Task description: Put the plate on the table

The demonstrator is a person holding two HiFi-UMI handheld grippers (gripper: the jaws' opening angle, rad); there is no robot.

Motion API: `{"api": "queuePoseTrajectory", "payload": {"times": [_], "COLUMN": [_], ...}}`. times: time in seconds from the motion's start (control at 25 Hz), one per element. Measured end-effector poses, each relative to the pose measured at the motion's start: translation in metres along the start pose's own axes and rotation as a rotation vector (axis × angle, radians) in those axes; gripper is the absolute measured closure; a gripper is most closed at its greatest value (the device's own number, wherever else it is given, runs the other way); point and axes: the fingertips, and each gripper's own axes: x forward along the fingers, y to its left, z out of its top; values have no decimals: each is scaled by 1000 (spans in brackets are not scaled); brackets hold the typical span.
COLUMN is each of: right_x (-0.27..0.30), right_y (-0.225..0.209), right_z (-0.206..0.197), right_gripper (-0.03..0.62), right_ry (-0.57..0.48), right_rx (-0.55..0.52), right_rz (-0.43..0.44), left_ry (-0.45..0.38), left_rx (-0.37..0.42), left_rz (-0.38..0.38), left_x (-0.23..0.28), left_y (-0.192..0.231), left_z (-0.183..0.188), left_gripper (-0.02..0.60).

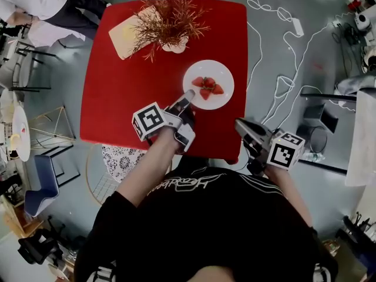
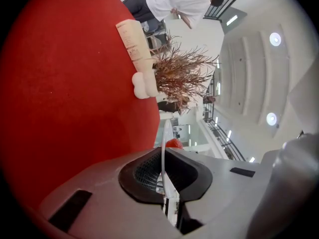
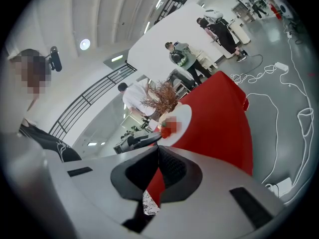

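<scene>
Plate [image 1: 208, 84], white and round, lies over the near right part of the red bench [image 1: 117, 81] with a few cut strawberries [image 1: 207, 88] in its middle (whether its underside touches the cloth-red top cannot be told from above). The left tongs [image 1: 182, 104] reach in from the near edge and are clamped on the plate's near rim; in the left gripper view the thin white rim runs edge-on between the dark pads [image 2: 144, 173], which press on it from both sides. The right tongs [image 1: 244, 128] are held off the bench's near right corner, well apart from the plate, with their tips together and nothing between them. Behind the plate stands a dried reddish plant [image 1: 170, 19] in a white vase [image 1: 175, 46], just beside a cream board [image 1: 126, 35]. White cables [image 1: 282, 69] trail over the grey floor [image 1: 276, 22] to the right.
</scene>
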Motion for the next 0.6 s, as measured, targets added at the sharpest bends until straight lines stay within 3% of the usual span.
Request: {"api": "queuePoseTrajectory", "payload": {"times": [0.24, 0.6], "right_x": [1, -3], "right_y": [-1, 0], "right_z": [1, 4], "right_gripper": [586, 586], "right_ry": [3, -7], "right_rx": [14, 29], "right_rz": [-10, -11], "left_ry": [9, 7], "left_rx": [-86, -107], "left_rz": [42, 132], "left_x": [14, 21], "left_y": [35, 65], "left_z": [1, 4], "left_gripper": [566, 565]}}
